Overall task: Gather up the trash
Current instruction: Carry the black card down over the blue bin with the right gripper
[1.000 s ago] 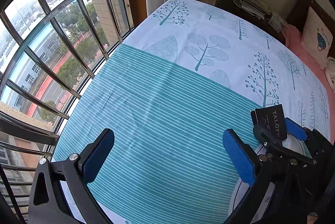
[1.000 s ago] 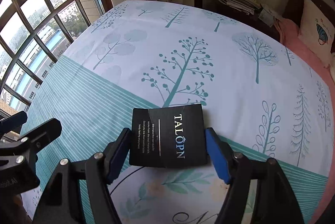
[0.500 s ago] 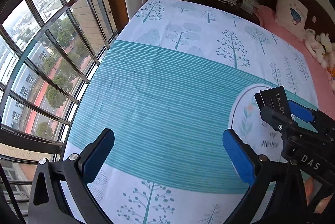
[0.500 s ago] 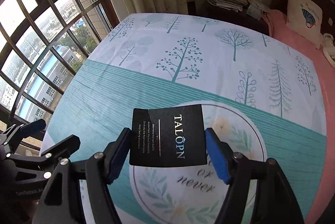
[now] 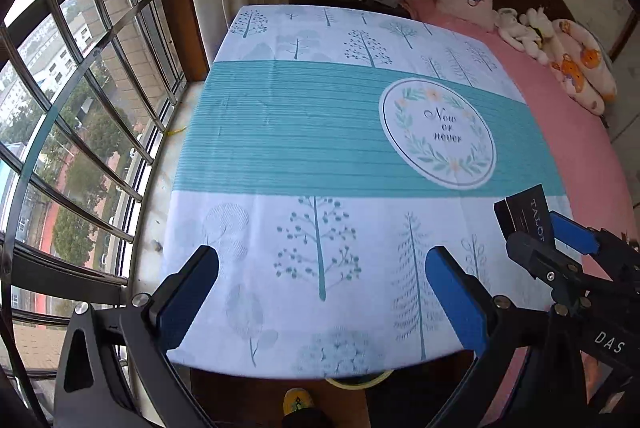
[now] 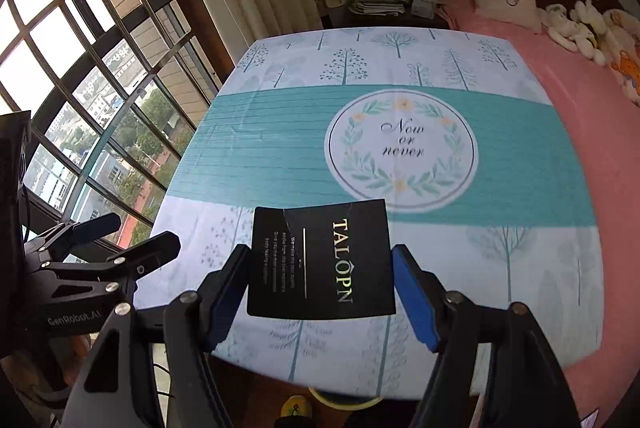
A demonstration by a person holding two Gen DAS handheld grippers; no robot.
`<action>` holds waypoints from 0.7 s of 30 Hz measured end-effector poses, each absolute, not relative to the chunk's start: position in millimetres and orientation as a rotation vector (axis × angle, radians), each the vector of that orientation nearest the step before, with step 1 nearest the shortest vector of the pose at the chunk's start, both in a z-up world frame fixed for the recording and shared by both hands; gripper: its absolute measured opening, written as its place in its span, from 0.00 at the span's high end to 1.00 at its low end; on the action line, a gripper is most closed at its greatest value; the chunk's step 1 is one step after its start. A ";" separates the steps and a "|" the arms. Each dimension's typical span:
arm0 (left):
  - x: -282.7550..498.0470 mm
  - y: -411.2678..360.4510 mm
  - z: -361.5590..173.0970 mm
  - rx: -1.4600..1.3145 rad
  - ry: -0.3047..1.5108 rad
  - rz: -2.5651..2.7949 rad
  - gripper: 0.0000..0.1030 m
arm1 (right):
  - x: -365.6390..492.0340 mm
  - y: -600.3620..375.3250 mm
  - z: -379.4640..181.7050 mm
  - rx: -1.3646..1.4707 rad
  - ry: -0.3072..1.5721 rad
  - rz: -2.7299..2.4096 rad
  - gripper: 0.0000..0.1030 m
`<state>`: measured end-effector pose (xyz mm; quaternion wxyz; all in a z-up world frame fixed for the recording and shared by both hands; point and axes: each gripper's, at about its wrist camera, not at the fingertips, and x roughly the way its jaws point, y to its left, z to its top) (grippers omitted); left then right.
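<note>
Bedroom with a barred window on the left and one bed under a tree-printed teal-and-white cloth. From the left wrist, the left gripper gapes wide with nothing between its two blue pads; the right gripper shows at right. From the right wrist, that gripper clamps one flat black printed card above the cloth's near edge.

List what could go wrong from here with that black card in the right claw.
1. The flat black paper card printed TALOPN is pinched only by its two side edges in the right claw; it may bow and slip out.
2. If dropped, it lands back on the tree-print bedspread.
3. The empty, open left claw sits close beside; the two could bump.
</note>
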<state>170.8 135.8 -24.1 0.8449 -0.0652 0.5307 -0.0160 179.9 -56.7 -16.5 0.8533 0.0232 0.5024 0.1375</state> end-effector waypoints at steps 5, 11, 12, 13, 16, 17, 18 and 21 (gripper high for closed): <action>118.9 136.4 -29.4 -0.090 1.152 -0.090 0.01 | 115.6 -54.1 -19.5 0.101 1.061 0.246 0.31; 72.3 126.3 -51.9 -0.053 1.199 -0.129 0.01 | 52.9 -51.0 -45.8 0.119 1.131 0.244 0.31; 65.8 122.7 -57.2 -0.047 1.205 -0.134 0.01 | 44.7 -51.3 -52.0 0.117 1.143 0.242 0.31; 59.8 119.1 -62.8 -0.040 1.211 -0.137 0.01 | 35.5 -51.8 -58.2 0.117 1.154 0.239 0.31; 42.5 108.6 -83.5 -0.018 1.238 -0.137 0.01 | 13.1 -56.9 -81.6 0.127 1.195 0.229 0.31; 37.3 105.5 -90.9 -0.010 1.245 -0.130 0.01 | 6.8 -59.8 -90.4 0.132 1.207 0.223 0.31; 30.9 102.8 -99.9 -0.006 1.252 -0.123 0.01 | 2.6 -62.4 -98.6 0.138 1.219 0.218 0.31; 18.7 94.7 -130.3 0.005 1.288 -0.104 0.01 | -8.7 -72.6 -133.3 0.149 1.267 0.199 0.31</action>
